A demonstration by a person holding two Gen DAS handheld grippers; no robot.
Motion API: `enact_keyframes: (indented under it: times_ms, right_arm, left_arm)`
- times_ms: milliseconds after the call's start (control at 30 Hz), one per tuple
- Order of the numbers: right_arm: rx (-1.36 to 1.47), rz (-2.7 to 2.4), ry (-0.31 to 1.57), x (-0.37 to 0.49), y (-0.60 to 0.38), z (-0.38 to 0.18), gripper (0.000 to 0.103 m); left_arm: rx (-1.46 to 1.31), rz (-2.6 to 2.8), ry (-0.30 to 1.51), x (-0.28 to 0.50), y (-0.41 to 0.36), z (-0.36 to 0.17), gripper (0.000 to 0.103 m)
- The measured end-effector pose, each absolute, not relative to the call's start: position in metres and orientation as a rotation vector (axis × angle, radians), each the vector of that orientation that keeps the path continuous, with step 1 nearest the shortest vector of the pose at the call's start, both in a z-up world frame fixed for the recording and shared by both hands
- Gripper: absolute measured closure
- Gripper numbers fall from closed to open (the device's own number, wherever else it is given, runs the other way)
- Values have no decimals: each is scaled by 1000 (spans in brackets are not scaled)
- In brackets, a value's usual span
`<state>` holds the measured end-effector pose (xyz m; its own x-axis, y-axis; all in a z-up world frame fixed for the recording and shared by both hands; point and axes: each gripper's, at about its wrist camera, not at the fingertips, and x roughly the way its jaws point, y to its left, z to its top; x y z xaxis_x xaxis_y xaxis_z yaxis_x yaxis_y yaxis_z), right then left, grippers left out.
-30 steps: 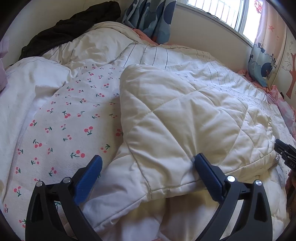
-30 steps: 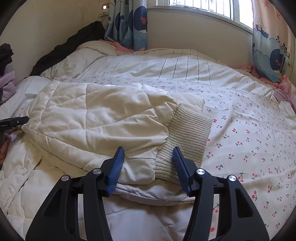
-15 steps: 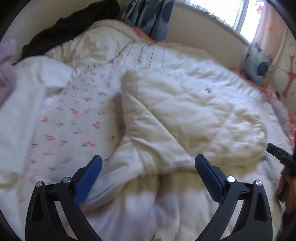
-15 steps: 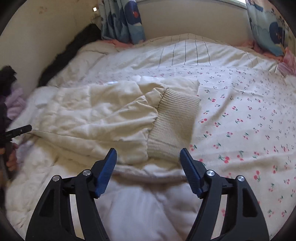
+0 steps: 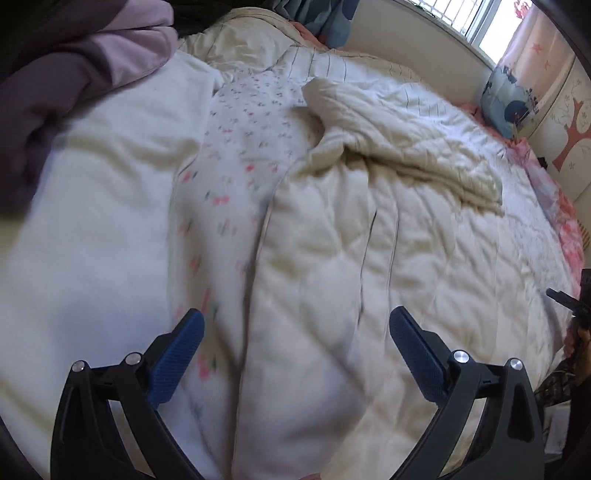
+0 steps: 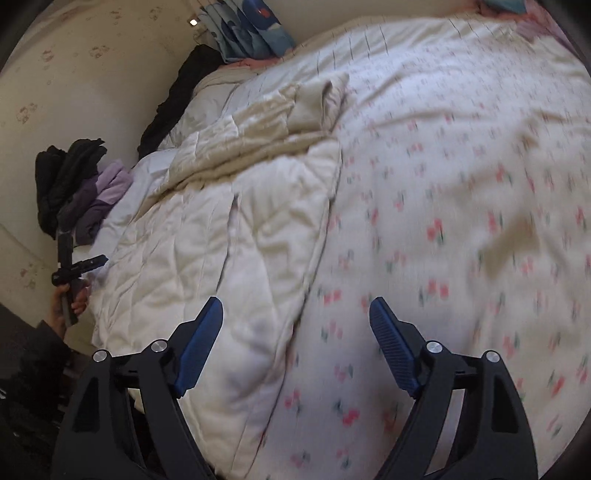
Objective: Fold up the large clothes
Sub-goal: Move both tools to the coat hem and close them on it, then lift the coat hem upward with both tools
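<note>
A cream quilted jacket (image 5: 388, 236) lies spread on the bed, its far part folded over in a rumpled layer (image 5: 406, 147). It also shows in the right wrist view (image 6: 236, 236), with the folded part further back (image 6: 273, 125). My left gripper (image 5: 295, 350) is open and empty above the jacket's near left edge. My right gripper (image 6: 295, 332) is open and empty above the jacket's near right edge, where it meets the cherry-print sheet (image 6: 461, 221). The left gripper also shows in the right wrist view (image 6: 79, 267), at the bed's left side.
Purple and black clothes (image 6: 77, 184) are piled at the bed's left by the wall. A black garment (image 6: 177, 96) lies along the headboard corner. Blue patterned curtains (image 6: 251, 29) hang behind. A white pillow or duvet (image 5: 92, 221) lies left of the jacket.
Both grippers have pulled back and up from the jacket, the right one opening wider. The views now look down on more of the bed, and the knit cuff is out of sight.
</note>
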<state>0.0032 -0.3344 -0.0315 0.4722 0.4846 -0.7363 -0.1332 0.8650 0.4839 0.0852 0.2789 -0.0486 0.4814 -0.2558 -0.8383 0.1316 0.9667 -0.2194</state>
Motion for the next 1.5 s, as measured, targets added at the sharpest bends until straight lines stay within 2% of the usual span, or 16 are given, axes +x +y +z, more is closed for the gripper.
enact_keyframes:
  times_ms: [200,500,600,700,800,867,933,967,1000,1033,1067,1100,1133,1233,1500]
  right_arm:
    - [485,480,1080,-33,-326,-49,22]
    - [528,600,1102,-44,-292,-53,21]
    - [591,678,1105,-46,-283,-57,19]
    - [690,788,1022,-52,-283,-47,17]
    - [652,703,1104,-48,-284,-60,17]
    - [623,705,1109,-52,-280,-60,17]
    - [621,701,1099,-54,-277,-59,17]
    - [623,699,1091,-54,-276,-59,23]
    - [625,693,1075,-54,-275,-59,30]
    - [627,685,1068,-53,-274,-60,49]
    - [637,676,1058,-51,-274,-60,74]
    - [632,661,1045,-52,-272,-59,81]
    - [628,656,1030,-51,-268,-57,83]
    - [641,655,943,-57,-269,-41,87]
    - [753,717,698,-59,-290,20,91]
  left_arm:
    - [-241,-303,1144,57,284,-66,7]
    - [-527,-507,1154,32,297,-50,7]
    - [-499,-478,1227,28,295,-61,7]
    - [-559,-572,1150,15,294,-47,7]
    - [-476,-543,1178,12,284,-46,7]
    - [-401,-474,1243,14,279,-58,9]
    - [-395,-433,1248,13,277,-64,18]
    - [-415,-425,1221,13,279,-63,23]
    - [-429,-417,1209,13,280,-62,39]
    - [-445,-406,1215,14,281,-63,63]
    - [-444,-393,1219,16,282,-64,72]
    - [-430,-361,1219,15,281,-63,77]
    - [-421,-353,1216,17,280,-62,84]
    - [-406,-311,1196,12,278,-48,87]
    - [-431,-348,1080,1,275,3,89]
